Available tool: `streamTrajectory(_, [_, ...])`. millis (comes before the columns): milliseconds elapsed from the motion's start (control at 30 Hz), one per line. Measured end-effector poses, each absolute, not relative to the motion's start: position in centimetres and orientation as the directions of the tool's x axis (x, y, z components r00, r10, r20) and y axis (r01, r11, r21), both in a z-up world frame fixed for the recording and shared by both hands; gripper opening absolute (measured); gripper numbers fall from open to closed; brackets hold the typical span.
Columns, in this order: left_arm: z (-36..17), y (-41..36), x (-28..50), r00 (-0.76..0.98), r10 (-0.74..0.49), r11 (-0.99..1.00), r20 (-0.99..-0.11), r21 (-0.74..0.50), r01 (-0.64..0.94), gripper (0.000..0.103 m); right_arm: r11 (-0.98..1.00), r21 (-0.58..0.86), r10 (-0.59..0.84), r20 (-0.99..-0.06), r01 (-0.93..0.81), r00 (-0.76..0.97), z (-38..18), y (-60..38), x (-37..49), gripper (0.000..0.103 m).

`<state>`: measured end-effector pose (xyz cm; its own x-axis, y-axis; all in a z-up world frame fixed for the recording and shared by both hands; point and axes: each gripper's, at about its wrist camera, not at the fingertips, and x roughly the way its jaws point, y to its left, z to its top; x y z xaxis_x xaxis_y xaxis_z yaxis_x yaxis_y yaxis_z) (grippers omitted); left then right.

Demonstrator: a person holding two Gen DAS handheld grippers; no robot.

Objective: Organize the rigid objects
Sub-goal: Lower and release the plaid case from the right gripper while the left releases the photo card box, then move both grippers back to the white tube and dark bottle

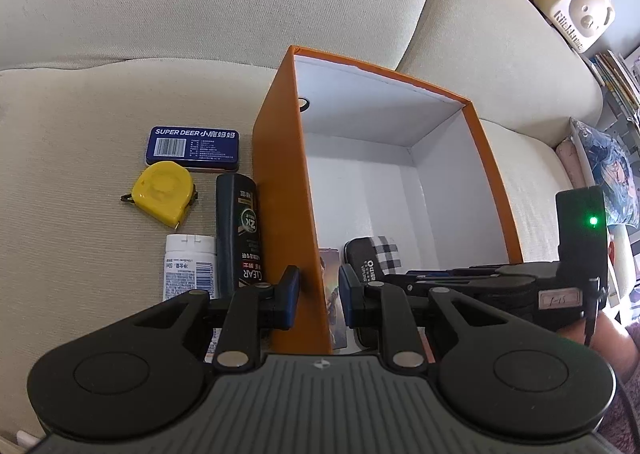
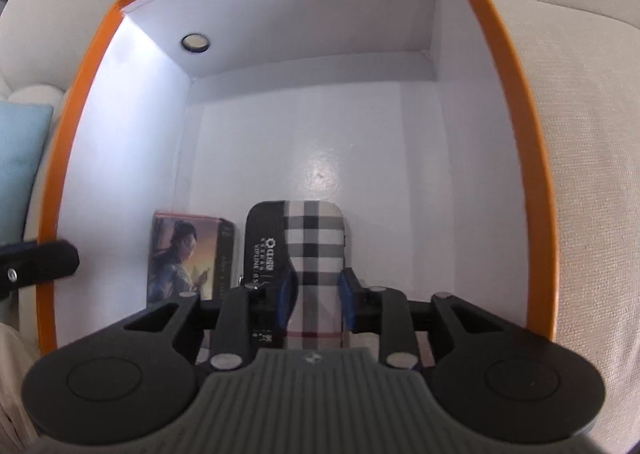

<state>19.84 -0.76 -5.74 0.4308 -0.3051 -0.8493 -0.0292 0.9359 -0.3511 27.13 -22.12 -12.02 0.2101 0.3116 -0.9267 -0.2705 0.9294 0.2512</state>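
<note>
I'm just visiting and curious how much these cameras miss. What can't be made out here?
- White bottle, left wrist view: its lower part is hidden behind the left tongs.
- Picture box, right wrist view: its bottom is covered by the right tongs.
- Plaid case: the small print is too blurred to read.
- Dark bottle: its base is hidden by the left tongs.
- Orange box: its near end is cut off in both views.

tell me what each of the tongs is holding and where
Left tongs grip the orange box by its side wall's rim. Right tongs straddle the plaid case at its near end; whether they press it cannot be told.
</note>
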Motion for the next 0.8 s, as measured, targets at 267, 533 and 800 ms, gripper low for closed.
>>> streamTrajectory(267, [-5.5,-0.6,19.7,0.436,-0.312,0.933,-0.844,-0.359,-0.027,0.023,0.937,0.256,0.304,-0.932,-0.236,0.197,-12.1,-21.2,26.9,0.028])
streamTrajectory(533, [-4.6,-0.4,19.1,0.455,-0.318,0.931,-0.832,-0.365,-0.016,0.023,0.932,0.244,0.307,-0.925,-0.268,0.225,-11.6,-21.5,26.0,0.029])
streamTrajectory(800, [-2.3,1.7,16.9,0.508,-0.298,0.934,-0.808,-0.357,-0.02,0.023,0.916,0.245,0.348,-0.88,-0.319,0.322,-6.8,-20.9,23.5,0.029])
